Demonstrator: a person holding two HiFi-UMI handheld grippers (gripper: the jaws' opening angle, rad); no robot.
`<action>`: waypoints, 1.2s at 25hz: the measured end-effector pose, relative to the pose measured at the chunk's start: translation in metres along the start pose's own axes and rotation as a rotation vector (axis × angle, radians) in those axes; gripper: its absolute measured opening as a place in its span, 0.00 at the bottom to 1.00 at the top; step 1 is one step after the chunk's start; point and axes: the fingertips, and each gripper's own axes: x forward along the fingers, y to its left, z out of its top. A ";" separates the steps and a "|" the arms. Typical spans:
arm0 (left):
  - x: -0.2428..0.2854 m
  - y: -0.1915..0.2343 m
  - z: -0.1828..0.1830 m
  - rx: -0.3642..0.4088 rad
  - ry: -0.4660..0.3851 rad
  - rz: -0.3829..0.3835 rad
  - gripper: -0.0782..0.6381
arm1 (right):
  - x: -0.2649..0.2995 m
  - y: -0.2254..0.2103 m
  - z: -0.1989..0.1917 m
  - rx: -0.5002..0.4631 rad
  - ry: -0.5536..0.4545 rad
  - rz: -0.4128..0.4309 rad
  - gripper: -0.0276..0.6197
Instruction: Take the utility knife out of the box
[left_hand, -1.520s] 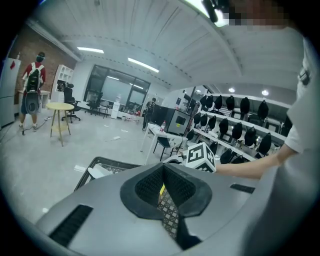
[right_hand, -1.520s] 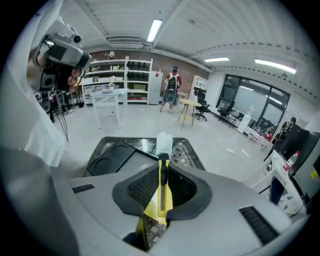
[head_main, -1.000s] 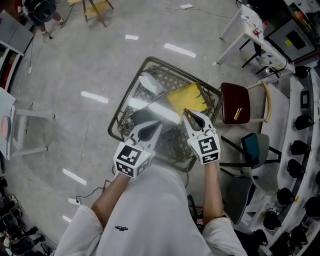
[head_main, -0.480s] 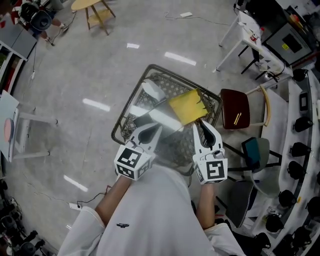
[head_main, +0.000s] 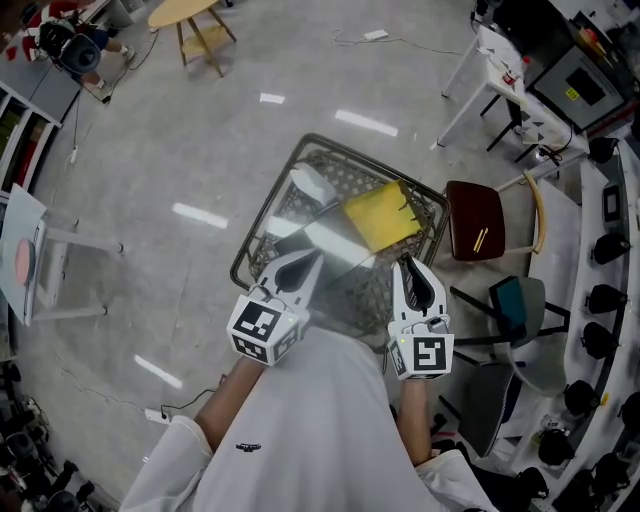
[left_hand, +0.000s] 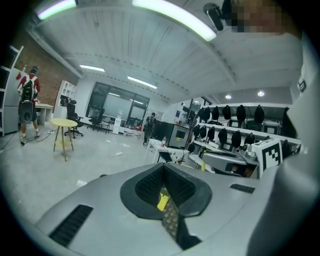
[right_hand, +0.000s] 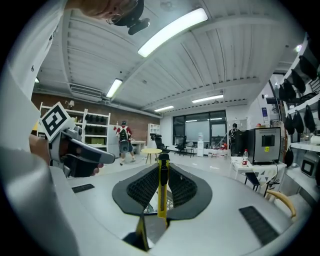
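A yellow box lies on the glass-topped wire mesh table. My right gripper hovers over the table's near right corner, just short of the box. It is shut on a yellow utility knife with a black slider. The knife stands upright between the jaws of the right gripper. My left gripper hangs over the table's near edge, shut with nothing in it. In the left gripper view the left gripper shows only a sliver of yellow and mesh past its closed jaws.
A white object rests at the table's far left. A maroon chair and a teal chair stand to the right. White desks are at the back right, benches with black gear along the right. A person with a backpack is far off.
My right gripper has drawn back from the yellow box toward my body with the knife in its jaws. The left gripper has hardly moved.
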 end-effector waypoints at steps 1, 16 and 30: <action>-0.001 -0.001 0.000 0.002 0.002 -0.002 0.11 | -0.001 0.001 0.001 0.002 -0.002 -0.003 0.12; -0.007 0.001 -0.003 -0.007 0.003 -0.006 0.11 | -0.002 0.003 0.003 0.017 -0.020 -0.014 0.12; -0.004 0.003 0.000 -0.003 0.004 -0.010 0.11 | 0.003 0.006 0.003 0.019 -0.012 -0.006 0.12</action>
